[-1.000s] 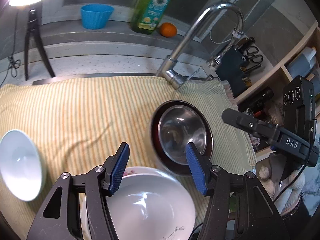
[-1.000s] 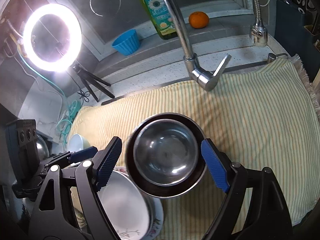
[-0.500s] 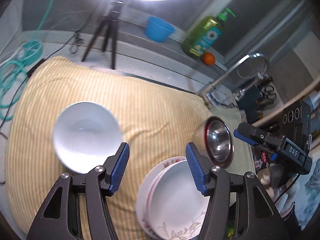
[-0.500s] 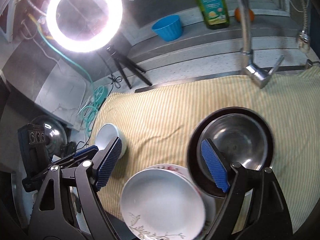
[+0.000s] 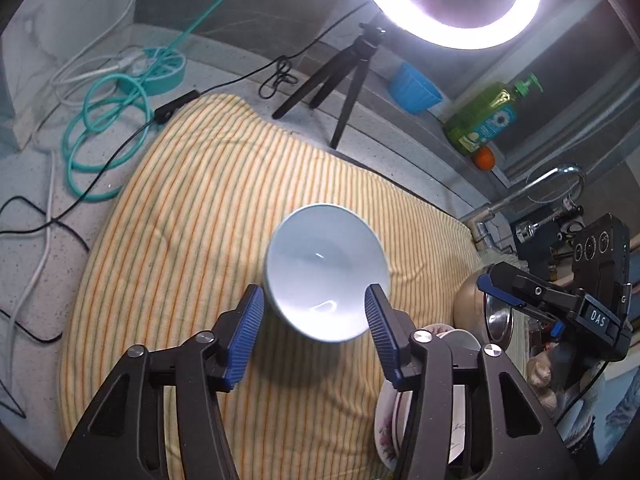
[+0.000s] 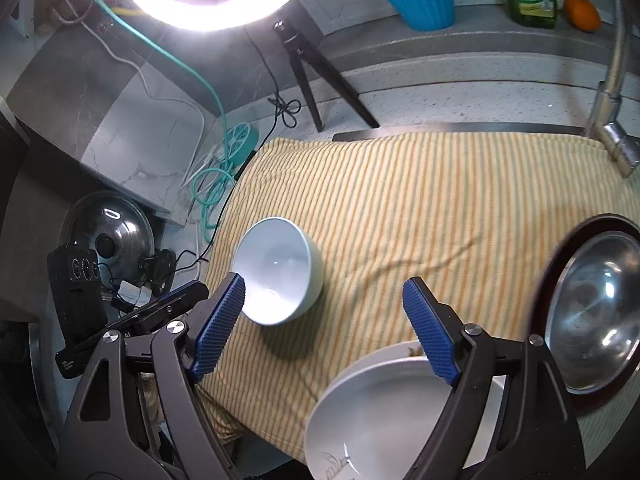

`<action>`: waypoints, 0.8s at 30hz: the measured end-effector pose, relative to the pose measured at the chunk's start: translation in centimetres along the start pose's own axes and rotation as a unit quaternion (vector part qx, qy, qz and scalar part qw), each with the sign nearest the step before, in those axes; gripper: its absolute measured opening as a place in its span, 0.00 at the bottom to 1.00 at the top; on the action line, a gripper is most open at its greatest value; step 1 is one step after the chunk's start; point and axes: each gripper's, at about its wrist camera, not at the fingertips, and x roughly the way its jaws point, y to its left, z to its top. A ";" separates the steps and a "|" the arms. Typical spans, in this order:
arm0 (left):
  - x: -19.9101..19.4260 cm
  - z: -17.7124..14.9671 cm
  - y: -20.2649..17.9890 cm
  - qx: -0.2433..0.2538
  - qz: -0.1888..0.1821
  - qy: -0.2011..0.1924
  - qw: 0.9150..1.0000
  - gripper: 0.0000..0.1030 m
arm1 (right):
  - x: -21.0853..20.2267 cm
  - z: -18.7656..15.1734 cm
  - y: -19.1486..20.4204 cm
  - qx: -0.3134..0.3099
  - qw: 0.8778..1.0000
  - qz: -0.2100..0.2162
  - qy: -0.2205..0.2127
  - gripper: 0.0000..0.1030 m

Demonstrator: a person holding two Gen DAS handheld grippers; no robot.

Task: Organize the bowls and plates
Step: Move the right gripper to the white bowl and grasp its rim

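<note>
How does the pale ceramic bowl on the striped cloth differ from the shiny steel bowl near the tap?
The pale ceramic bowl is matte white; the shiny steel bowl is mirror-bright metal. The ceramic bowl rests alone, directly on the yellow striped cloth; the steel bowl is nested inside a dark red-brown dish. The ceramic bowl sits towards the cloth's left side, the steel bowl at its right. Both are round, upright and look empty.
</note>
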 end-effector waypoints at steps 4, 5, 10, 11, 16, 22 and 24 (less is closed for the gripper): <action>0.8 0.4 0.9 -0.012 -0.011 0.012 1.000 0.34 | 2.6 0.3 0.6 0.010 1.000 0.005 0.024 0.68; 1.1 0.5 1.2 -0.016 -0.016 0.016 1.000 0.32 | 3.4 0.4 0.6 0.015 0.999 0.009 0.034 0.61; 1.8 0.8 1.7 -0.021 -0.023 0.025 0.999 0.25 | 6.1 0.4 0.5 0.031 0.998 0.014 0.061 0.46; 1.9 0.9 1.7 -0.020 -0.023 0.027 0.999 0.25 | 6.5 0.4 0.4 0.032 0.997 0.014 0.065 0.42; 2.7 1.1 2.4 -0.028 -0.025 0.034 0.999 0.23 | 7.9 0.6 0.3 0.037 0.996 0.009 0.076 0.31; 3.6 1.0 2.6 -0.030 -0.027 0.045 0.998 0.22 | 9.3 0.5 0.3 0.036 0.995 0.000 0.089 0.23; 3.8 1.0 2.7 -0.032 -0.029 0.049 0.998 0.21 | 9.7 0.3 0.4 0.037 0.995 0.000 0.093 0.17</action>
